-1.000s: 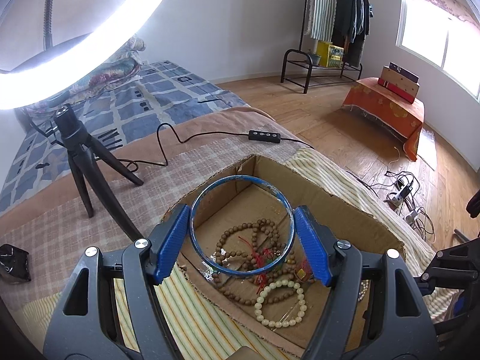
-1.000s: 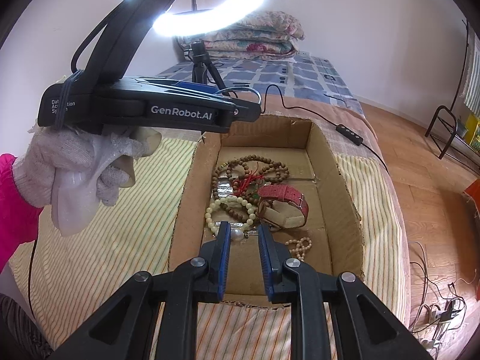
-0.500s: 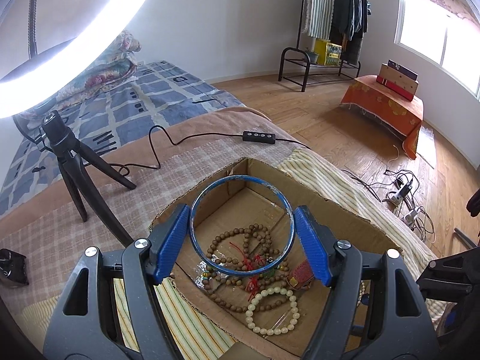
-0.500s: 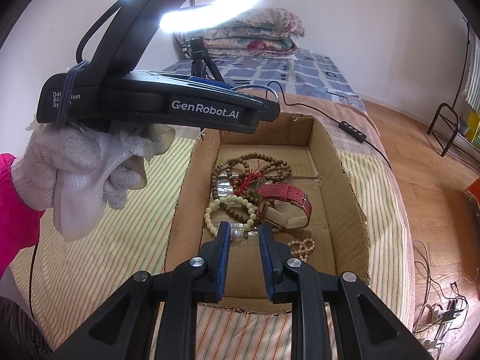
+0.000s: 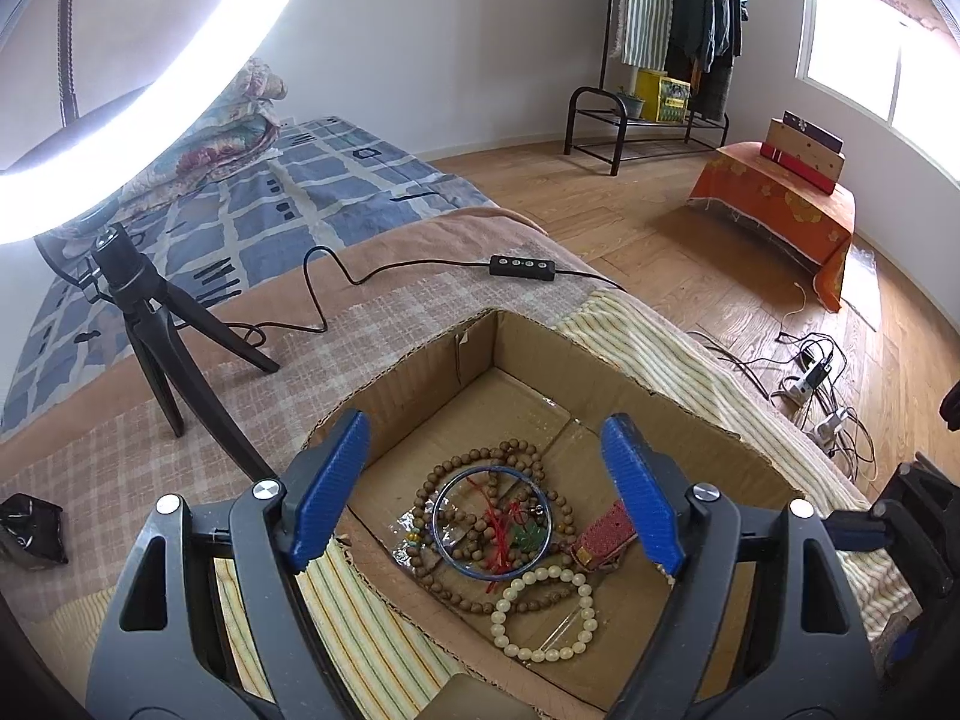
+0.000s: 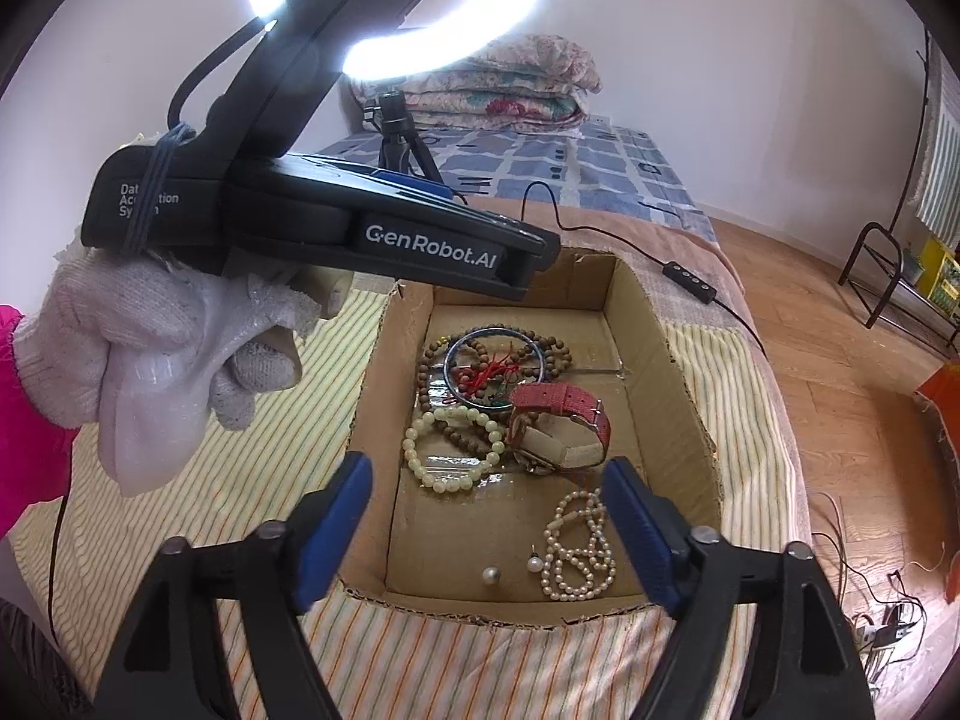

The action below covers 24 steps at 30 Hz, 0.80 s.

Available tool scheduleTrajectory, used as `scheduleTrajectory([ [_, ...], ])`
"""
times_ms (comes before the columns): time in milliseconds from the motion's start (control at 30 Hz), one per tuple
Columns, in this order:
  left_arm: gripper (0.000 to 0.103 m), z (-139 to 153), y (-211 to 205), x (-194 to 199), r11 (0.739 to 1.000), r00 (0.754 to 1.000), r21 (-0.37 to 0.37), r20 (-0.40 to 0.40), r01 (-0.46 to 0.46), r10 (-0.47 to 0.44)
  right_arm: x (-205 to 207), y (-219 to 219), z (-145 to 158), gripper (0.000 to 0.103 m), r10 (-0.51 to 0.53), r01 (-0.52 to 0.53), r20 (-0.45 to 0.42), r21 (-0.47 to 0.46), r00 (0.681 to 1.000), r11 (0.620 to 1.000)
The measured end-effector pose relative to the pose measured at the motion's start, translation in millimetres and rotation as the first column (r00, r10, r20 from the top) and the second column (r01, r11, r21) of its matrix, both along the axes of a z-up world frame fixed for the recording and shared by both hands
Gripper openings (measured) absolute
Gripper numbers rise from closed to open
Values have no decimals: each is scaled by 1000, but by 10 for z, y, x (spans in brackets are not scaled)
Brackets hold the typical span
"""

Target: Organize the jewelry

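left hand-held gripper: fingers spread wide, nothing between them. Hangs over the near-left part of the box, pointing down into it.
right hand-held gripper: also wide apart and holding nothing, sitting over the near end of the box.
box: open cardboard one, on the striped cloth covering the bed.
bangle: blue ring lying flat in the box, on top of the brown beads. In the left wrist view it shows right between the two spread fingers but well below them, not touching either.
brown beads: long wooden strand in loops under and around the bangle, with some red thread tangled in the middle.
pale bracelet: cream beads, just on the near side of the bangle, overlapping the brown strand.
watch: red strap, lying on its side right of the pale bracelet and touching the bangle's edge.
pearl strand: small white beads bunched in the near-right corner, just inside the right gripper's right finger.
loose pearls: two single ones near the front wall, left of the pearl strand.
glove: white knit, on the hand holding the left gripper.
ring light: lit, on a small tripod on the bed behind the box.
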<state>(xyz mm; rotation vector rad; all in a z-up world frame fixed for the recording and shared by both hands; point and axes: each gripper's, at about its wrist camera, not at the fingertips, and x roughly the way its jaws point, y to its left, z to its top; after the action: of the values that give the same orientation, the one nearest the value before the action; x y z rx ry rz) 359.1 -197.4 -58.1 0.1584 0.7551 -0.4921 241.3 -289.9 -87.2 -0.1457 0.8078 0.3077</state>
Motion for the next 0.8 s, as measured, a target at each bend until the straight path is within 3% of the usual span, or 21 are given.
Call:
scheduleTrajectory([
  [233,82,70,23,-88,1000,1000,7,12,2,-2,-29,-10,48,98,-35,35,-2,1,999,999],
  [800,82,455,182,-414,1000,999,-1,49,-16,16,-269,-73,257,100,-76,76,12,15,997,997],
])
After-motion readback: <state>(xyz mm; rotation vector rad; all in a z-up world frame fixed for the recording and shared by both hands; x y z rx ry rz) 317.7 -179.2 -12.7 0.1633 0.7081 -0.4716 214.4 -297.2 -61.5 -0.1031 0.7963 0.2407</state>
